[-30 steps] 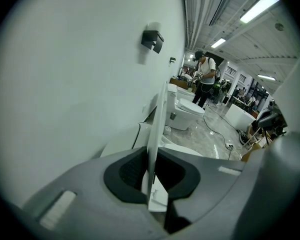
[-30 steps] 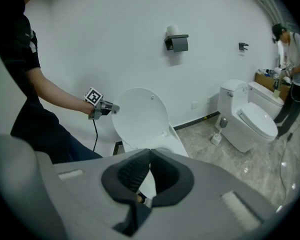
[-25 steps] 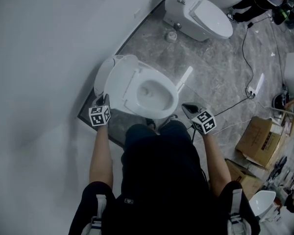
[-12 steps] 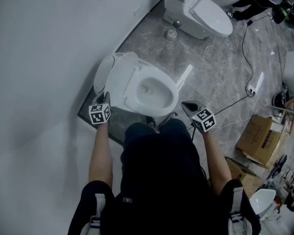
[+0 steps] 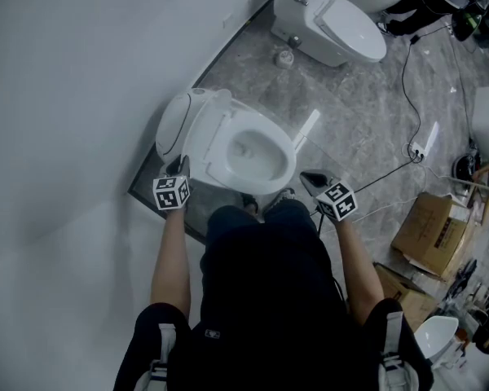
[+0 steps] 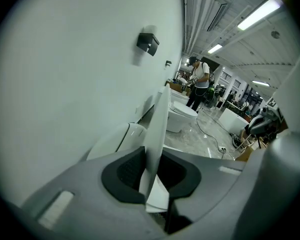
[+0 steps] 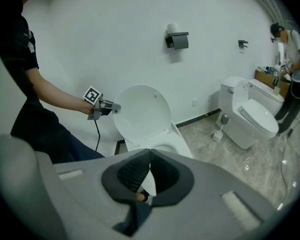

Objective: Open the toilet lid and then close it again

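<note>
we are seeing the toilet lid (image 7: 142, 109) standing raised by the wall (image 5: 81, 96) | left gripper (image 5: 182, 166) jaws have just been opening, lid edge between them, seemingly unpinched | right gripper (image 5: 308, 179) hanging pressed together, empty | we are risking the loosened lid tipping, slamming onto the seat (image 5: 213, 149)

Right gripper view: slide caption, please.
Shut, empty right hand-held gripper in front; left hand-held gripper, jaws just opening, straddles the edge of the raised toilet lid.
</note>
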Demonstrator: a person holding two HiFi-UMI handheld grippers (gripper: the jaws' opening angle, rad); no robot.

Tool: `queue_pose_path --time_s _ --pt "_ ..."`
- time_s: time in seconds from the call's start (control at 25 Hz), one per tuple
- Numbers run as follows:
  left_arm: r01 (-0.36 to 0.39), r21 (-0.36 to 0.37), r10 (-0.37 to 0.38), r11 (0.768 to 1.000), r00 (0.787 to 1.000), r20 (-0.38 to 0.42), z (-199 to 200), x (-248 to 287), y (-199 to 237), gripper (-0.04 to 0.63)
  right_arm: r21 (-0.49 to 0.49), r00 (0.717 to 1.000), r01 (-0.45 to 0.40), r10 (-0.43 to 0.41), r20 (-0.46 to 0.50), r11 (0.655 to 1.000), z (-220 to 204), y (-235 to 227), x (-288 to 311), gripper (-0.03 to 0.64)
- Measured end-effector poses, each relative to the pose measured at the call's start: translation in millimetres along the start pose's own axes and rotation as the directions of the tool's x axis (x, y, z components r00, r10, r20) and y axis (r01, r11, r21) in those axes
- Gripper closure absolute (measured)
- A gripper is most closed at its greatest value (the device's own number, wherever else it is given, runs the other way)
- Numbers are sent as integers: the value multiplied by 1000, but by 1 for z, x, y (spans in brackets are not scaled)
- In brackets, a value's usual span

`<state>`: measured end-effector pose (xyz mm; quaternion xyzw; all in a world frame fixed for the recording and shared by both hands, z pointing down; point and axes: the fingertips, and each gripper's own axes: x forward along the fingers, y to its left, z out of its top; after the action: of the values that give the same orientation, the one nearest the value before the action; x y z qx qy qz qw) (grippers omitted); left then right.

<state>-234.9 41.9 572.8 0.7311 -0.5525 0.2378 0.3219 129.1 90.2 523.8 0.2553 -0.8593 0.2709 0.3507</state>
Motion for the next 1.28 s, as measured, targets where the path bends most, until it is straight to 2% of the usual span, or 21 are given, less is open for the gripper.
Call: queue_pose_path --time_s 0.48,0.8,1.04,1.12,1.2,1.28 --pt "42 44 -42 998 999 5 -11 -3 -42 518 -19 1000 -27 27 -14 999 -3 8 3 614" --pt "63 117 -64 991 998 -1 -24 -2 -75 499 67 995 -76 71 69 995 8 16 10 614" --pt "105 186 -99 977 994 -40 -35 3 -100 479 58 987 -150 146 69 987 16 44 36 614" --pt "116 209 -107 971 993 -53 -38 4 -107 474 91 977 -197 187 106 976 25 56 43 614" --pt "125 232 -113 965 991 -64 -43 6 -111 468 166 956 -264 235 174 950 38 67 49 612" --pt "139 254 -125 957 990 -72 -47 7 -115 462 225 937 -319 270 222 921 49 76 56 583"
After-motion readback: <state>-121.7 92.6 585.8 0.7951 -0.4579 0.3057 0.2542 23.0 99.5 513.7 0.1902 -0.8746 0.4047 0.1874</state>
